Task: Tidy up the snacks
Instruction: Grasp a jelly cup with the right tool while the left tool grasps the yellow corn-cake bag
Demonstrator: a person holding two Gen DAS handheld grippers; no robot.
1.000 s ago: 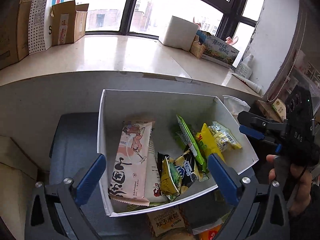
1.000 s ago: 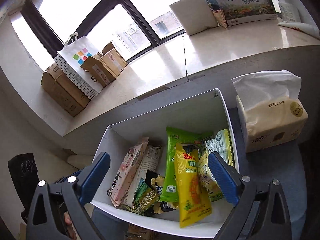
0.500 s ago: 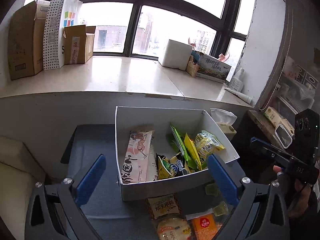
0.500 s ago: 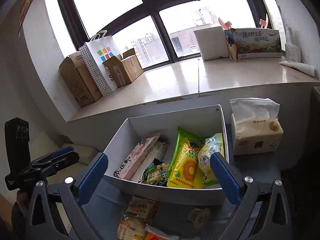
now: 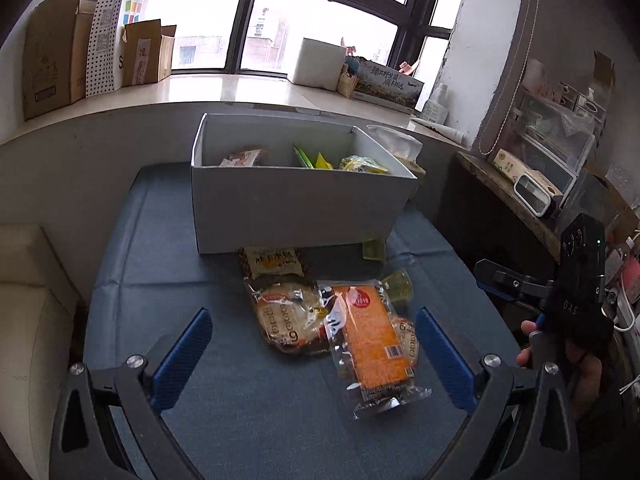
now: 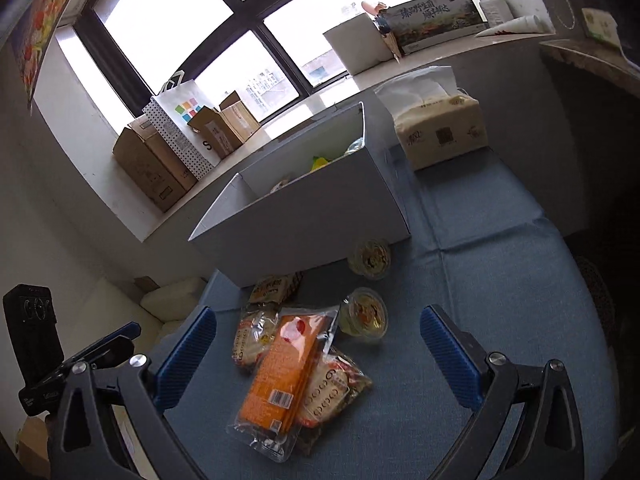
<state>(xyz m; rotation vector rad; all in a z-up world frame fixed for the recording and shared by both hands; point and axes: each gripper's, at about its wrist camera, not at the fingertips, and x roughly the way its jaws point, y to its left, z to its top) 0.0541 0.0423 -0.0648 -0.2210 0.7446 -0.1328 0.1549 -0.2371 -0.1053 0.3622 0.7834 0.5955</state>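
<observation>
A: Where's the orange pack [image 5: 374, 346]?

B: On the table [image 5: 240, 412], lying over the bread bags [image 5: 286, 318], near the box [image 5: 296, 204]. Light, crinkly, slippery; I'd pinch its sealed end.

A: Jaws?

B: Both grippers, left [image 5: 312, 354] and right [image 6: 318, 354], spread wide, empty. Box contents are mostly hidden; labels unreadable.

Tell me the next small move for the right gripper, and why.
Probably lower the right gripper, open and empty, onto the orange packet: it lies topmost on the loose pile before the white box, still outside it.
</observation>
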